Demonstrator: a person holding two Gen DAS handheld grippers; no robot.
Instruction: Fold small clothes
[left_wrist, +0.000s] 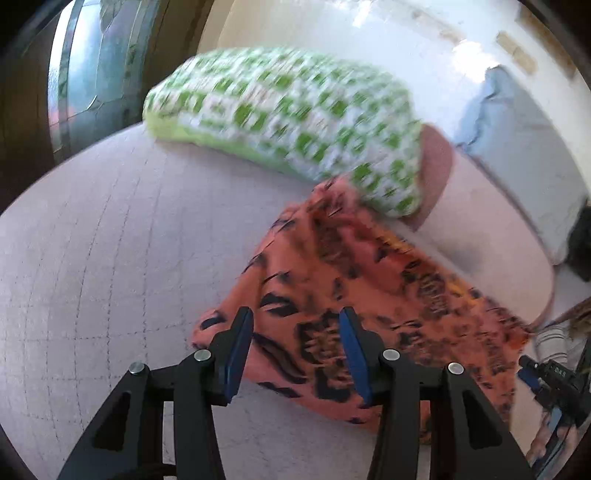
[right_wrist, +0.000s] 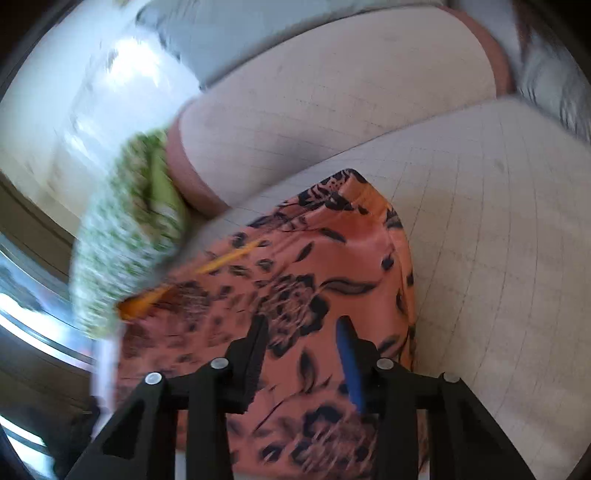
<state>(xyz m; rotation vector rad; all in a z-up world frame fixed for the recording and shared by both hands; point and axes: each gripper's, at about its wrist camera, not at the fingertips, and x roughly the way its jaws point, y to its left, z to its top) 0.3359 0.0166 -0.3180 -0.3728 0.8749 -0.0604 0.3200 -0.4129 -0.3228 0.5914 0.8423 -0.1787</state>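
An orange garment with a black flower print (left_wrist: 354, 280) lies spread on a pale quilted surface (left_wrist: 103, 236). My left gripper (left_wrist: 295, 325) hovers over the garment's near left corner, jaws apart, nothing pinched between the blue pads. In the right wrist view the same orange garment (right_wrist: 303, 266) fills the middle. There my right gripper (right_wrist: 303, 328) hangs over it with its jaws apart and no cloth between them. The right gripper's body (left_wrist: 554, 384) shows at the right edge of the left wrist view.
A green and white checked pillow (left_wrist: 288, 122) lies behind the garment, its edge over the cloth's far corner. A pale cushion with a pink border (right_wrist: 332, 110) sits behind. A window (left_wrist: 88, 74) is at the far left. A person's striped sleeve (left_wrist: 554, 339) shows at the right.
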